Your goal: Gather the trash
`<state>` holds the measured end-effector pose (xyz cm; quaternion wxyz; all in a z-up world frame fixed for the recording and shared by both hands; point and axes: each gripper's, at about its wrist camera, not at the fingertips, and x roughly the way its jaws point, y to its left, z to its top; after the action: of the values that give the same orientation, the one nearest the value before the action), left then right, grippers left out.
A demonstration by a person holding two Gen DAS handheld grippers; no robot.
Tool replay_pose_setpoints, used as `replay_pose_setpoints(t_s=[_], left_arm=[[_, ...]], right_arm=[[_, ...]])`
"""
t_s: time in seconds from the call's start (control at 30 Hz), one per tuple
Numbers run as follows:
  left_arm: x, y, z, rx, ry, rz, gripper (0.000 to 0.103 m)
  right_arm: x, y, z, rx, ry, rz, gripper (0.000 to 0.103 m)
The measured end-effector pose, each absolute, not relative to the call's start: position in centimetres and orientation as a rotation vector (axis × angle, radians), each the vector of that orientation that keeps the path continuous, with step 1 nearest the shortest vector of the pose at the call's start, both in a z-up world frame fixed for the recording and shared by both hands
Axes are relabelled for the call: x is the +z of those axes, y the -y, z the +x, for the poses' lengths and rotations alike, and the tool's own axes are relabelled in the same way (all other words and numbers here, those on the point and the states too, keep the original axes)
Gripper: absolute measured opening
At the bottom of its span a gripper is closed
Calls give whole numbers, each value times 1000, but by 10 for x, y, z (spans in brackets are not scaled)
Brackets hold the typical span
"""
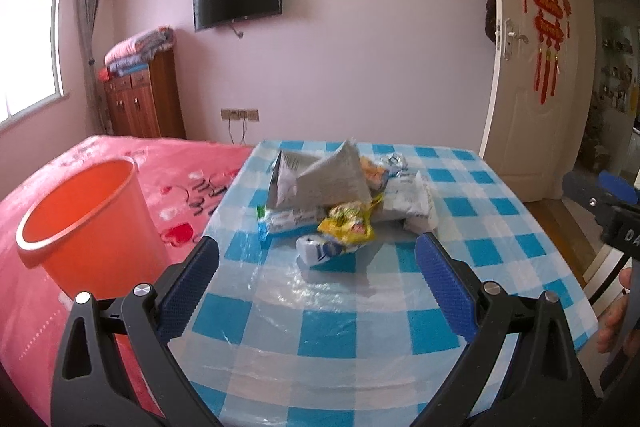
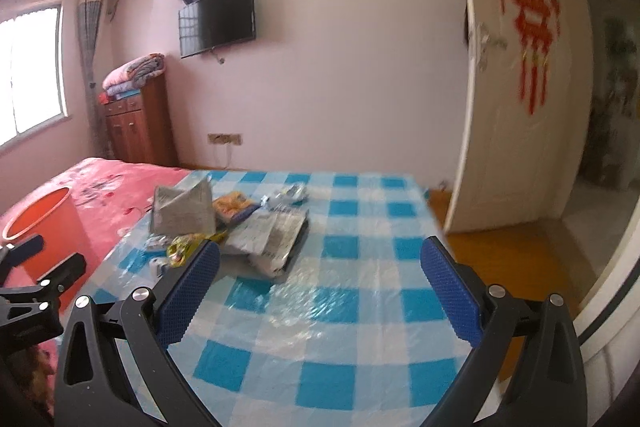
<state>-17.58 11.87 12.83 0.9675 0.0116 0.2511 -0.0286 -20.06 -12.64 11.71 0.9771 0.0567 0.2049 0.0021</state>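
On the blue-and-white checked plastic-covered table point(image 1: 360, 327), the trash pile waits uncollected; the task looks barely begun.
Largest to smallest: smooth orange plastic bucket point(image 1: 84, 223) at nine o'clock, nothing visible inside; creased grey newspaper tent point(image 1: 332, 175) at twelve o'clock; flat white printed bag point(image 1: 412, 207); crinkled yellow foil wrapper point(image 1: 348, 227); crumpled white-blue packet point(image 1: 320, 251). Left gripper point(image 1: 316, 259) and right gripper point(image 2: 320, 263) both gape wide, holding nothing.

Both wrist views look forward low over the checked table point(image 1: 320, 327), sharing the trash pile point(image 2: 224, 227).
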Motion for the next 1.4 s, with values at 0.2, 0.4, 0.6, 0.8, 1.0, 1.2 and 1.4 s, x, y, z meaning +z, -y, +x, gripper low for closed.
replay_pose_setpoints(t_s=[0.2,0.4,0.6,0.8,1.0,1.2,1.4], left_arm=[[108,-144,-150,-57,-573,-52,99],[83,-147,-124,-60,-656,-54,99],[66,-137,-104,-122,-700,-62,99],[65,-126,-79,-192,-717,-12,99],[72,-123,-46,-275,-762,-146,99],[68,-114,-15,-297,-817,-225,99],[55,-110,7,-272,-869,-233,95]], right_arm=[[90,138,-173,52,-549,211,99],[62,141,-147,109,-663,289,99],[45,143,-125,198,-711,375,99],[40,145,-104,261,-719,425,99],[46,142,-80,319,-701,460,97],[50,131,-56,365,-698,450,81],[45,126,-29,426,-723,508,72]])
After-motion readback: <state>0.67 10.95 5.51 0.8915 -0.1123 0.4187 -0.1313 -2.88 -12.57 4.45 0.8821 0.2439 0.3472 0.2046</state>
